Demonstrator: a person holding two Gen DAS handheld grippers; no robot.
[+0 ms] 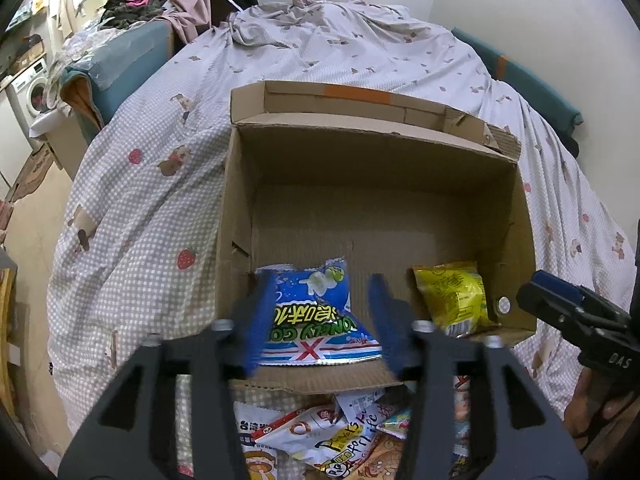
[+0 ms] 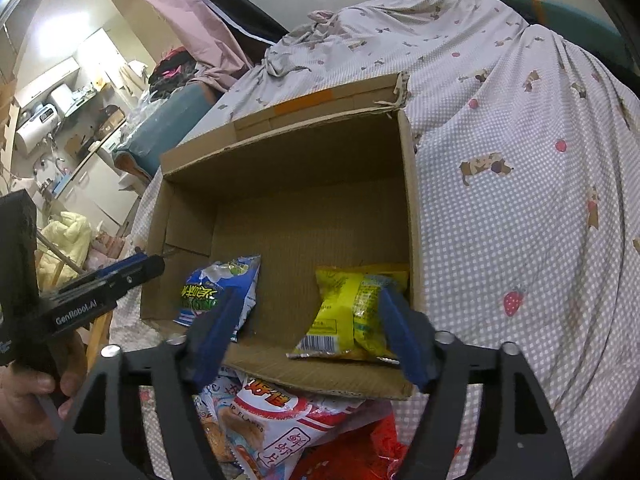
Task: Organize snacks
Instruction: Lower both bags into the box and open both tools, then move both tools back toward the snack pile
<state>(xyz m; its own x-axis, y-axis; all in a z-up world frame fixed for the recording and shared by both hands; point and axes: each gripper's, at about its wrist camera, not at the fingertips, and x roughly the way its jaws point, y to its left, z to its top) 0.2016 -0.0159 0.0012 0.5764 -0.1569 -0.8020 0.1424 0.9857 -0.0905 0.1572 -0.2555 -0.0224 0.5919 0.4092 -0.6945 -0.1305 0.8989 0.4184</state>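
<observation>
Left claw (image 1: 318, 320) released around blue snack bag (image 1: 316, 320) in cardboard box (image 1: 372, 184) on bed (image 1: 140, 184). Right claw (image 2: 310, 338) released beside yellow snack bag (image 2: 352, 312) in same box. Loose snack pile (image 1: 328, 436) before box.

Lived-in home, bedroom corner: bed (image 1: 328, 60) under a checked sheet printed with bears and strawberries, clothes heap (image 1: 136, 0) on a side unit, washing machine (image 1: 34, 88) beyond, wall water heater (image 2: 38, 128) in a small kitchen nook.
</observation>
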